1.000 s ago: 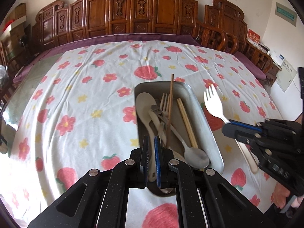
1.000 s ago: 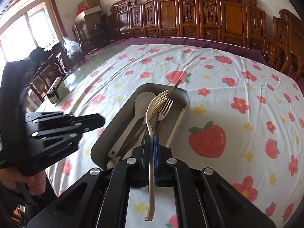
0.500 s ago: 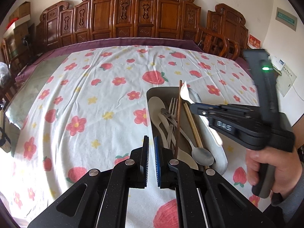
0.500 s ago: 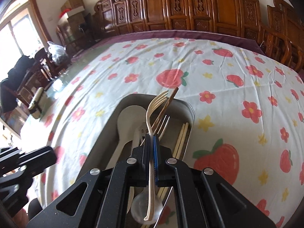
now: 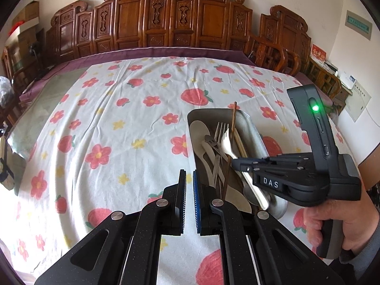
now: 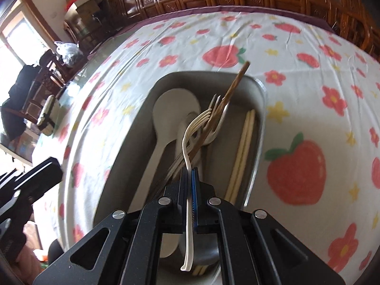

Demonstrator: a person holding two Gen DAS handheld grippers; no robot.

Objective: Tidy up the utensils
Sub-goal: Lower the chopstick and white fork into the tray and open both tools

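Observation:
A metal tray (image 5: 254, 128) lies on the flowered cloth and holds a cream spoon (image 5: 198, 128), a metal fork (image 5: 219, 128), a dark chopstick (image 5: 234, 118), pale chopsticks (image 5: 241, 142) and a metal spoon (image 5: 251, 192). My right gripper (image 6: 190, 173) is shut on the handle of a white plastic fork (image 6: 190, 137). It hangs low over the tray (image 6: 261, 90), and the fork's tines reach down among the metal fork (image 6: 216, 104) and dark chopstick (image 6: 237, 80). My left gripper (image 5: 188, 190) is shut on nothing, just left of the tray's near end.
The strawberry-and-flower tablecloth (image 5: 106, 130) covers a wide table, with carved wooden chairs (image 5: 166, 19) along its far edge. A person's hand (image 5: 332, 225) holds the right gripper's handle. More chairs and a window stand past the table's left side (image 6: 35, 83).
My right gripper carried the white fork from the right of the tray to above it and sank toward the utensils. The left gripper stayed put.

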